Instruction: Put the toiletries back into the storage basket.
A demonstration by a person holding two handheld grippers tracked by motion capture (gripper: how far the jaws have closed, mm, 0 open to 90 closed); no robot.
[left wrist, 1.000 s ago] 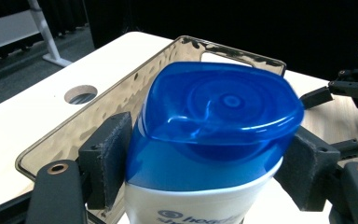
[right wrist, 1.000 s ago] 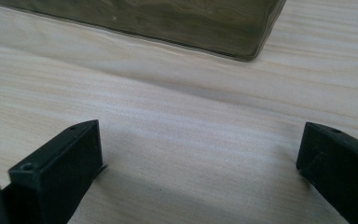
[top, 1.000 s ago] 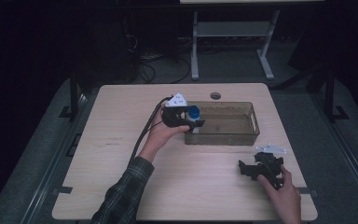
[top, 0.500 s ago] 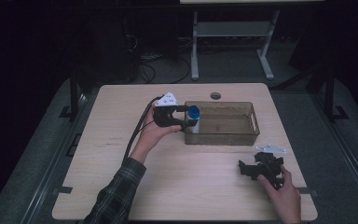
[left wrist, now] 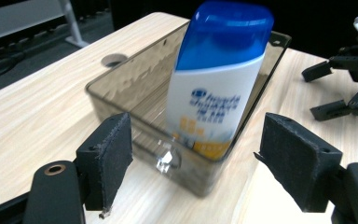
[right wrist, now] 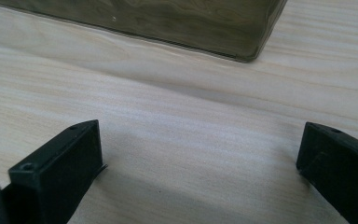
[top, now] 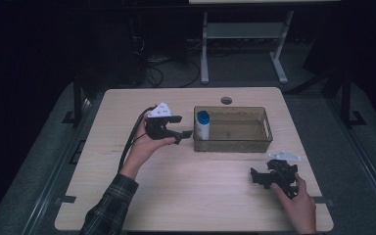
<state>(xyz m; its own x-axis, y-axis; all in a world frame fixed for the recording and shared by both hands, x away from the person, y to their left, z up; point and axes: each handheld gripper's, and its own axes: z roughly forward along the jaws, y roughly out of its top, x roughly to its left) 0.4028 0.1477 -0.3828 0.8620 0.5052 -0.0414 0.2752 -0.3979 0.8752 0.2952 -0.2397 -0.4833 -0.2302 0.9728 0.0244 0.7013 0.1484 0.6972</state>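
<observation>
1. Shampoo bottle [top: 203, 125], white with a blue cap, stands upright inside the left end of the clear brown bin [top: 259, 142] on the counter [top: 186, 196]; in the left gripper view it rises just behind the bin's near wall [left wrist: 135, 105].

2. Left tongs [top: 185, 136]: half a second ago we saw them at the bin's left end with the bottle at their tips; now they have drawn back to the left, apart from the bottle and the bin. Their jaws stand wide, with nothing between the pads [left wrist: 114, 147].

3. Meaning of the change: we judge the bottle released and the placing step done, since it stays standing without support.

4. Right tongs [top: 254, 177] rest low near the counter's right front, well apart from the bin, as they did a second ago. Their jaws stand wide and empty over bare wood, one corner of the bin ahead of them [right wrist: 242, 42].

5. Next, in our judgement, the left hand [top: 144, 147] need only clear the bin without brushing it.
</observation>
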